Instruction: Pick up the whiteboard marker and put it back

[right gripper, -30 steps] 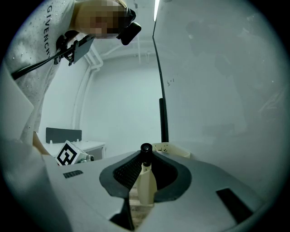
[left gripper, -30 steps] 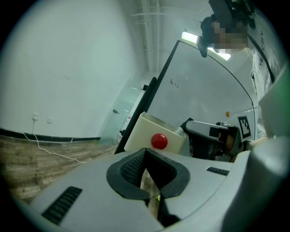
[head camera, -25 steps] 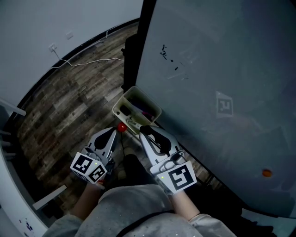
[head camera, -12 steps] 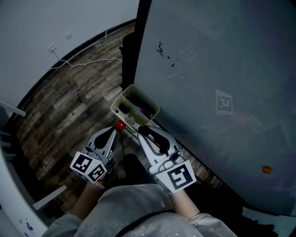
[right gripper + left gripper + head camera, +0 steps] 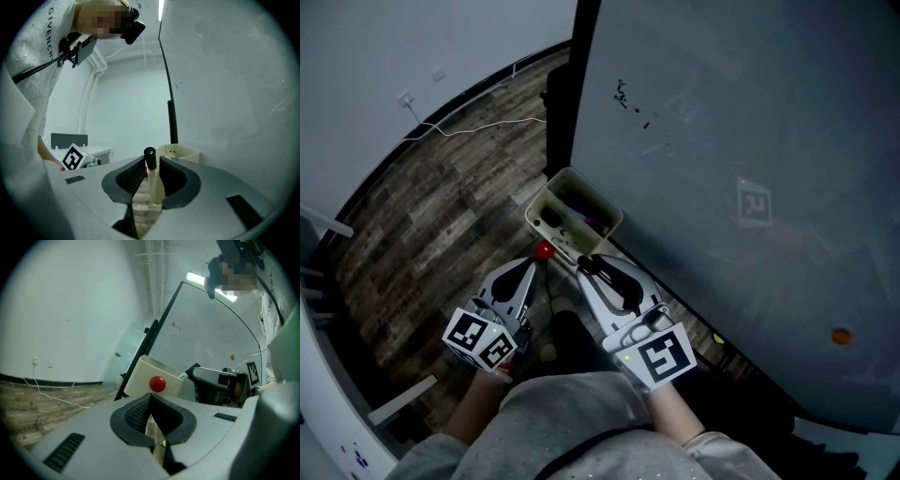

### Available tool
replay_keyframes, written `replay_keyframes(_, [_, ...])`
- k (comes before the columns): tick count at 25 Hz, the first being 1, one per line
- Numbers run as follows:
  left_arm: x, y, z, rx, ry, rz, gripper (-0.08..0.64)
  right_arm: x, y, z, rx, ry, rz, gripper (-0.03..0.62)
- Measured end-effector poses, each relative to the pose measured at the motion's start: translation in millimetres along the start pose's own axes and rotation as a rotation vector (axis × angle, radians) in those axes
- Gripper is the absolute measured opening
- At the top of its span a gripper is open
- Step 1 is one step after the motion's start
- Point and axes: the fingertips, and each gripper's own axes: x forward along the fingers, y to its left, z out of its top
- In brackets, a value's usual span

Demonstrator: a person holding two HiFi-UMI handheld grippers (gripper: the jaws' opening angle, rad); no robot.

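The whiteboard marker (image 5: 152, 180), white with a black cap, lies between the jaws of my right gripper (image 5: 151, 159). These jaws have just been opening: the marker leans on the right pad, with a gap at the left pad. Its tip (image 5: 183, 376) sits at the rim of the cream pen bin (image 5: 546, 202), which hangs on the whiteboard's (image 5: 750, 141) lower left edge. In the head view my right gripper (image 5: 581, 265) points at that bin. My left gripper (image 5: 534, 265) is beside it, shut and empty, aimed at a red ball (image 5: 157, 384) on the bin's side.
Several dark pens lie inside the bin. A white cable (image 5: 478, 127) runs over the wood floor to a wall socket (image 5: 406, 96). An orange magnet (image 5: 839, 335) and a square tag (image 5: 755, 202) are on the board. White furniture (image 5: 319, 225) stands at the left.
The right gripper has edged slightly toward the bin with the marker. The left gripper has kept still.
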Motion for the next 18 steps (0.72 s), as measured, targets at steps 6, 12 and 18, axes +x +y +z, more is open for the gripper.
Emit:
replay_keyframes(6, [-4, -2, -1, 0.005, -0.002, 0.005, 0.015, -3, 1, -4, 0.005, 0.004, -0.002, 0.11])
replay_keyframes(12, [-9, -7, -1, 0.008, -0.005, 0.005, 0.015, -10, 1, -7, 0.017, 0.011, -0.016, 0.115])
replay_keyframes(18, [-16, -14, -1, 0.016, -0.006, 0.001, 0.015, -19, 4, -9, 0.028, 0.017, -0.032, 0.115])
